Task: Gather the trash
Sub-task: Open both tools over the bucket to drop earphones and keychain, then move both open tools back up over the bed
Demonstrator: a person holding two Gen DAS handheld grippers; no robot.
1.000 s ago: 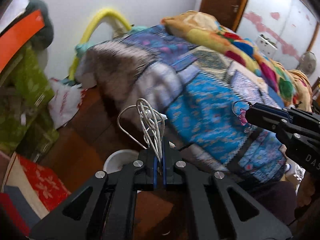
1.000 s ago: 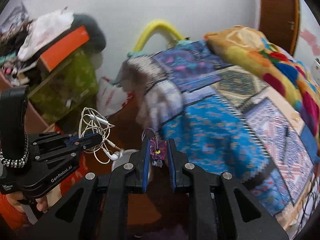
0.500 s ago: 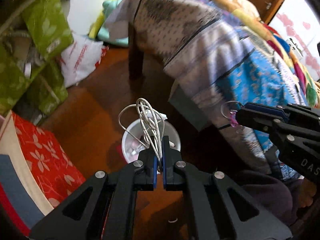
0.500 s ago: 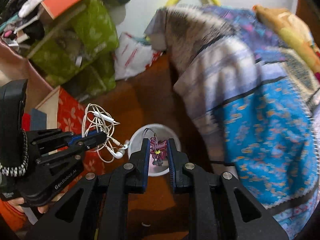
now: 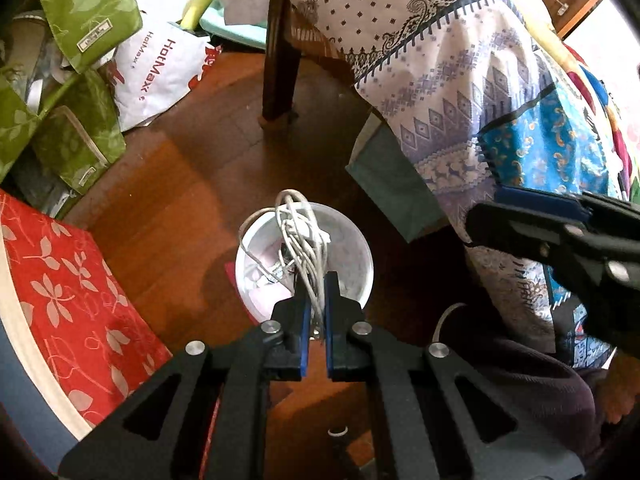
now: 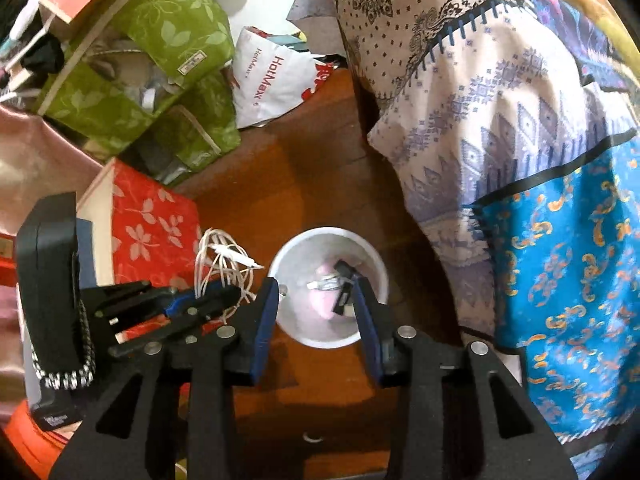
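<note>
A white round bin [image 5: 352, 248] [image 6: 376, 256] stands on the wooden floor beside the bed, with pink and dark trash inside. My left gripper [image 5: 314, 284] is shut on a tangled white earphone cable [image 5: 300, 232] and holds it above the bin; it also shows in the right wrist view [image 6: 224, 264]. My right gripper [image 6: 316, 292] is open and empty, right above the bin. The small pink trinket lies in the bin [image 6: 326, 298].
A bed with patterned covers [image 6: 500, 120] hangs over the right side. A bed leg [image 5: 280, 60] stands behind the bin. Green bags [image 6: 160, 40], a white HotMax bag [image 5: 156, 68] and a red floral box [image 5: 60, 292] crowd the left.
Both grippers tilted down over the bin. My right gripper opened and let go of the pink trinket, which dropped into the bin. My left gripper still holds the cable.
</note>
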